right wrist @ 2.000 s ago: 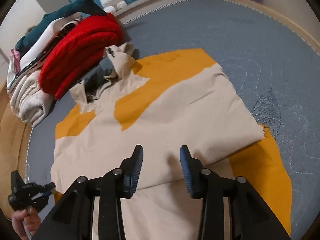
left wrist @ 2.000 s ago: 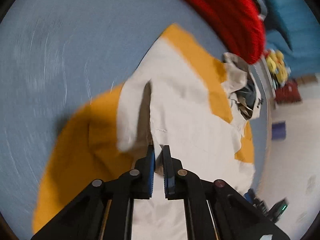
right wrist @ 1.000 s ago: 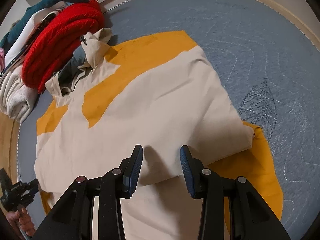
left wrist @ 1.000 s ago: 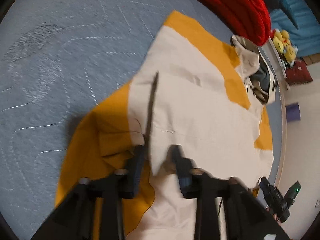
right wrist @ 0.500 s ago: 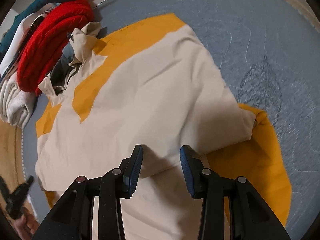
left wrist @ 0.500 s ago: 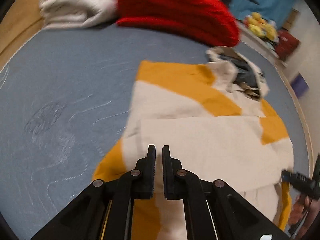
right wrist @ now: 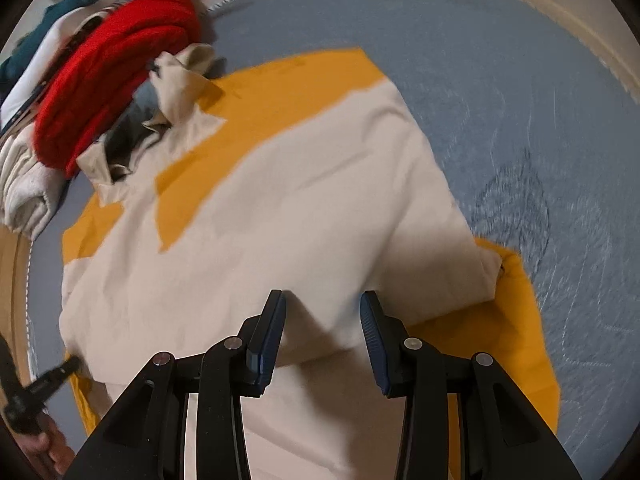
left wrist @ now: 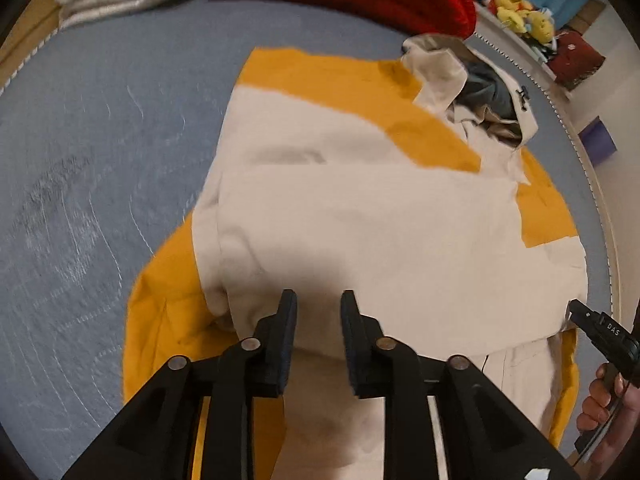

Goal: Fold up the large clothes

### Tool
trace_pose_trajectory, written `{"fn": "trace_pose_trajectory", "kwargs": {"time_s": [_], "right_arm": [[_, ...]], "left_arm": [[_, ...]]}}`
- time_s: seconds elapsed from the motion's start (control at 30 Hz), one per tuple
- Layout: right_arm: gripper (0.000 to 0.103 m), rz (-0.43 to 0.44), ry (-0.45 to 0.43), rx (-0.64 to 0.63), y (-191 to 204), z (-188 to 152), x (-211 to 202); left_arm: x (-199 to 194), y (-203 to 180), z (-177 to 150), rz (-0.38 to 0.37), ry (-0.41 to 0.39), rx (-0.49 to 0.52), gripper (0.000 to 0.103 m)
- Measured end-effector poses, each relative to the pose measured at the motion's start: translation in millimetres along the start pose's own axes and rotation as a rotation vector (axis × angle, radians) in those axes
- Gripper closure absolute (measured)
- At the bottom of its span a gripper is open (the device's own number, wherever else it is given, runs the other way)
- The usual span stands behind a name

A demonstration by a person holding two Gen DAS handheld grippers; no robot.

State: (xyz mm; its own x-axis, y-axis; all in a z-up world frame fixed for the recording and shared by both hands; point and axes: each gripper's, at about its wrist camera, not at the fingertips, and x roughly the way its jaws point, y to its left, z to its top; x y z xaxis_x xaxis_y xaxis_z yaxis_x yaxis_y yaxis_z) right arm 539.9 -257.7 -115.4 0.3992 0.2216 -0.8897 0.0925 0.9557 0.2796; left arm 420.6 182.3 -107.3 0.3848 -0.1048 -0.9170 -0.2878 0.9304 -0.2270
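Note:
A large cream and orange hooded jacket [left wrist: 360, 208] lies on the blue-grey mat, sleeves folded across its body; it also shows in the right wrist view [right wrist: 280, 220]. Its hood [left wrist: 472, 80] is bunched at the far end. My left gripper [left wrist: 318, 308] is open and empty, hovering just above the folded sleeve's near edge. My right gripper [right wrist: 322, 312] is open and empty above the same near fold. Each gripper shows at the edge of the other's view, the right one [left wrist: 600, 336] at the jacket's right side.
A red knit garment [right wrist: 116, 64] lies on a pile of folded cream and white clothes [right wrist: 24, 184] beyond the hood. Blue-grey mat [right wrist: 520, 100] surrounds the jacket, with a pale stitched rim [right wrist: 560, 12]. Plush toys [left wrist: 520, 20] sit beyond the rim.
My left gripper was shut on the sleeve, swung it across the jacket body, and has now opened and let go. My right gripper stayed open and edged closer to the fold.

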Motion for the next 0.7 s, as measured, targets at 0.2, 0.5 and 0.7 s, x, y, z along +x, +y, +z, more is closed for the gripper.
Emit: {"fn": "trace_pose_trajectory", "kwargs": {"time_s": [0.2, 0.5, 0.7], "right_arm": [[0.063, -0.005, 0.120, 0.088, -19, -9, 17], [0.063, -0.034, -0.096, -0.047, 15, -7, -70], [0.063, -0.021, -0.200, -0.156, 41, -5, -118]], "left_arm": [[20, 24, -9, 0.067, 0.111, -0.120, 0.074], [-65, -36, -6, 0.002, -0.215, 0.071, 0.071], [-80, -62, -10, 0.032, -0.320, 0.192, 0.071]]}}
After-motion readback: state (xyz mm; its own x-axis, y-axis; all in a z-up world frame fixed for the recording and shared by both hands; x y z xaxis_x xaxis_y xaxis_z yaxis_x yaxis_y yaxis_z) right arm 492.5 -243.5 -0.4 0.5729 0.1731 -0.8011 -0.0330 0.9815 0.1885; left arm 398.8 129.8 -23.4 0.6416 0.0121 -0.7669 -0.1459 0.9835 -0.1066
